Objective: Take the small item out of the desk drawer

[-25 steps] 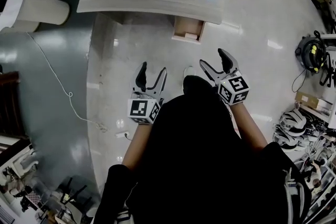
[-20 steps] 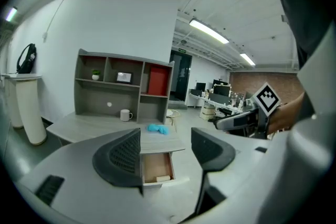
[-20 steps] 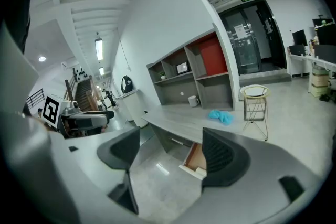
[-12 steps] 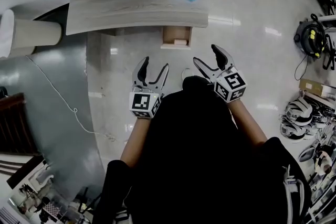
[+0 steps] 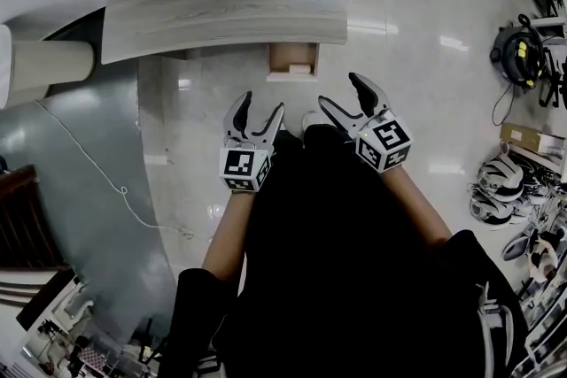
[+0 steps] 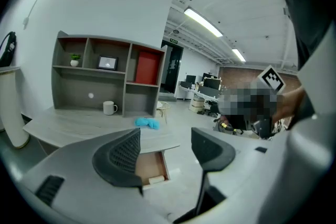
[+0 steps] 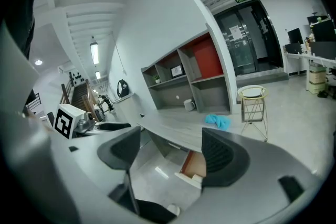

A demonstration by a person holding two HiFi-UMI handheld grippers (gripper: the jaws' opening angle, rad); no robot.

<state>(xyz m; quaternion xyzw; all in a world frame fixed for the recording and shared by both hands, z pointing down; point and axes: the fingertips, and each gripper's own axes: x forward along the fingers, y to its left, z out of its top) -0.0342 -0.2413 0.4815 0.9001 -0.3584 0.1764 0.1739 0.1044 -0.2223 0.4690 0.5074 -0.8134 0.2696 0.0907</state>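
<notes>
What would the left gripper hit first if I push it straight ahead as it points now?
Probably the open drawer under the desk edge, which shows between the jaws of the open, empty left gripper. Bare floor lies before it; depth is hard to judge.

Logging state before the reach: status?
Left gripper open, empty; right gripper open, empty. Drawer open, small white item at its front. Nothing visible in the way.

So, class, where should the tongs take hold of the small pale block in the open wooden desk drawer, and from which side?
Probably from above: the open wooden drawer is walled all round, open only on top. The small pale block lies flat by the front wall, long side along it, so pinch across its narrow width.
</notes>
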